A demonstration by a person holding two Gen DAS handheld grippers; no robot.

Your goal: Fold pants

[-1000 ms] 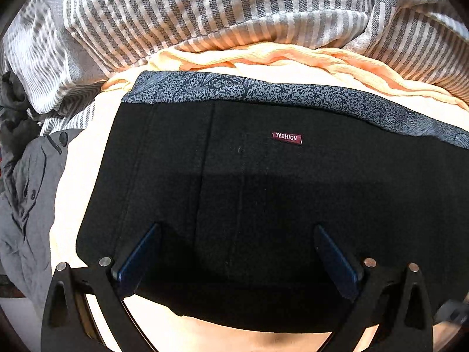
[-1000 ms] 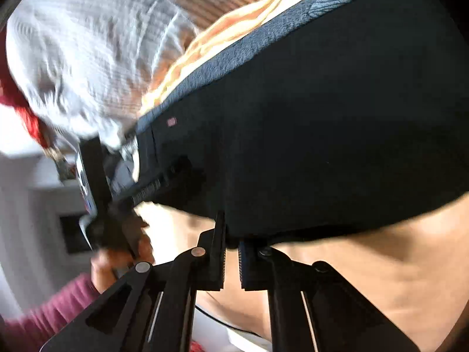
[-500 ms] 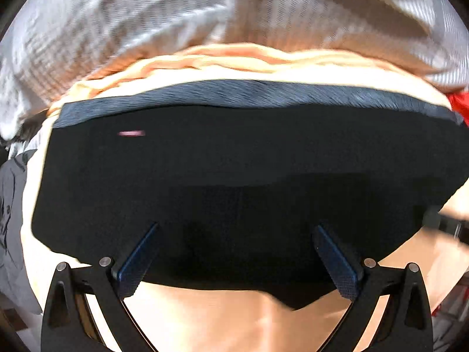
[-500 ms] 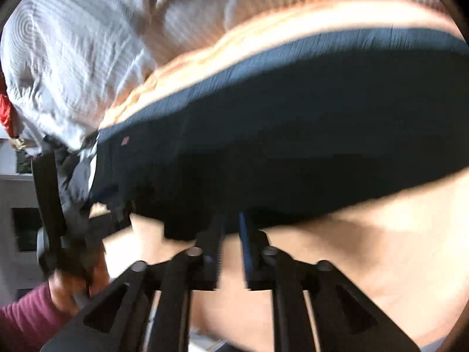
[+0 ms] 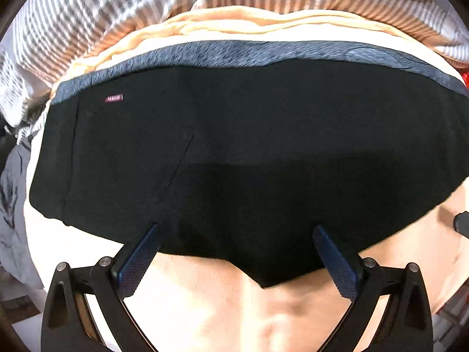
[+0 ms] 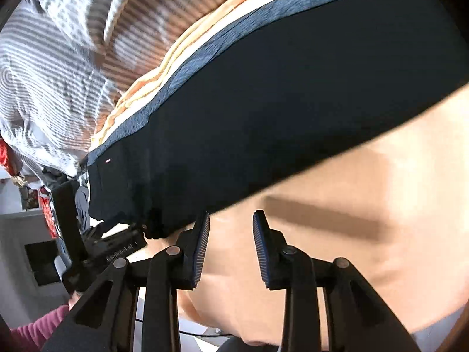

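At the bottom of the left wrist view, the left gripper (image 5: pixel 236 252) stands wide open, its 2 blue-padded fingers (image 5: pixel 137 267) apart over the near hem of the black folded fabric pants (image 5: pixel 234 146); whether the pads touch the cloth is hard to tell. In the right wrist view, the right gripper (image 6: pixel 231 243) is opening, jaws part-way apart with nothing between them, just in front of the pants' edge. The pants lie flat across the frame's middle on a peach-coloured bed sheet (image 5: pixel 205 308), a small red label (image 5: pixel 114 98) at upper left. Behind them runs a blue-grey patterned fabric band (image 5: pixel 234 52), then a grey-and-white striped duvet (image 5: pixel 88 8), blurred. At lower left of the right wrist view, a pink sleeve (image 6: pixel 38 328) is cut off.
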